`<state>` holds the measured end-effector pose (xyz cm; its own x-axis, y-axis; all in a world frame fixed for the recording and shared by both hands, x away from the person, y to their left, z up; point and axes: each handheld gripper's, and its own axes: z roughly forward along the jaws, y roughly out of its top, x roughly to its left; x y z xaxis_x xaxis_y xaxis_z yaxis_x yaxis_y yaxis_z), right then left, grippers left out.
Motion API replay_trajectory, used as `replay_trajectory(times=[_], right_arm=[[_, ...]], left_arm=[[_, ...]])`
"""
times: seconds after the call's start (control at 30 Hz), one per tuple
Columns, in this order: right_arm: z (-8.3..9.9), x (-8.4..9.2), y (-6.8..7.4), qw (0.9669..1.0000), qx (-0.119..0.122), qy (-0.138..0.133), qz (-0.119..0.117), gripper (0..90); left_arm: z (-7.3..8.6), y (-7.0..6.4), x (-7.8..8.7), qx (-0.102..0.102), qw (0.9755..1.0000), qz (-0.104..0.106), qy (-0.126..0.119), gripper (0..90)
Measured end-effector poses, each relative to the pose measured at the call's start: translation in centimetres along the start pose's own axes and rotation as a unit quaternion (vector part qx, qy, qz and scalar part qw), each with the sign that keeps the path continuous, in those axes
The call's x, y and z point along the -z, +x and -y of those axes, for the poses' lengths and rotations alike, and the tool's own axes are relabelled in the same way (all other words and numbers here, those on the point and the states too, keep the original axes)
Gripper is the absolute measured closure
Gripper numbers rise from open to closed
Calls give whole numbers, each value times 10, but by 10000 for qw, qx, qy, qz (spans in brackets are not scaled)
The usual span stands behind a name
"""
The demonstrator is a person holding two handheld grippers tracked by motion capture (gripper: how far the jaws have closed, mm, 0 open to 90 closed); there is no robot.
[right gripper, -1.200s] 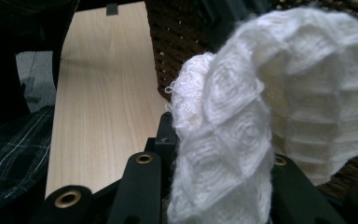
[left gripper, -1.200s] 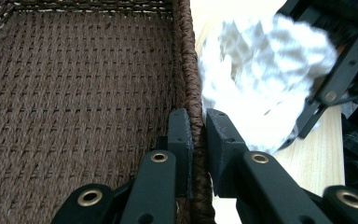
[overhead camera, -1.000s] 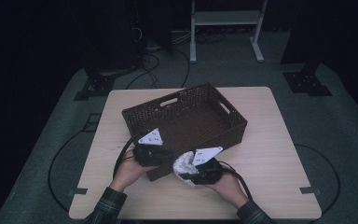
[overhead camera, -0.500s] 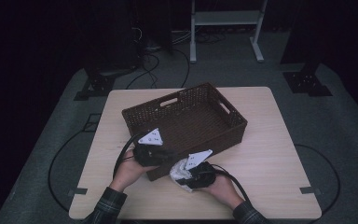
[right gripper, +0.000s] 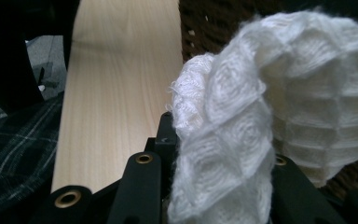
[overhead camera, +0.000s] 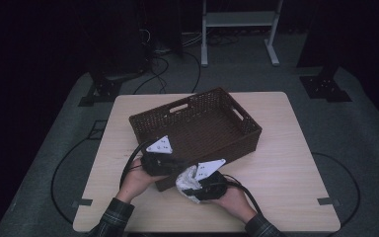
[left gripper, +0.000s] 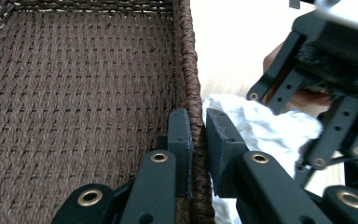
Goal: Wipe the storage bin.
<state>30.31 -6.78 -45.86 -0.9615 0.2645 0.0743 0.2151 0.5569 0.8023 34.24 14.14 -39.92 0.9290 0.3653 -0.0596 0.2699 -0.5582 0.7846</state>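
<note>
Left claw [left gripper: 197, 140] pinches basket [left gripper: 74, 93] wall — right claw [right gripper: 214, 172] grips cloth [right gripper: 270, 102].

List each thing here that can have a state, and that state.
Basket: upright on the table, empty inside, near wall clamped.
White cloth: bunched up, held just outside the basket.
Left gripper: shut on the basket's wall.
Right gripper: shut on the white cloth.
</note>
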Motion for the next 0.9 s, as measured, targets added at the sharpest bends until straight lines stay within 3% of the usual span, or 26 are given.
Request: replay_trajectory(times=[0.53, 0.9], right_arm=[[-18, -8, 14, 9991, 202, -216, -317, 698], [-20, -31, 18, 9987, 316, -52, -393, 698]], left_arm=[[0, 0, 0, 23, 10000, 18, 5, 796], [0, 0, 0, 25, 10000, 13, -5, 796]])
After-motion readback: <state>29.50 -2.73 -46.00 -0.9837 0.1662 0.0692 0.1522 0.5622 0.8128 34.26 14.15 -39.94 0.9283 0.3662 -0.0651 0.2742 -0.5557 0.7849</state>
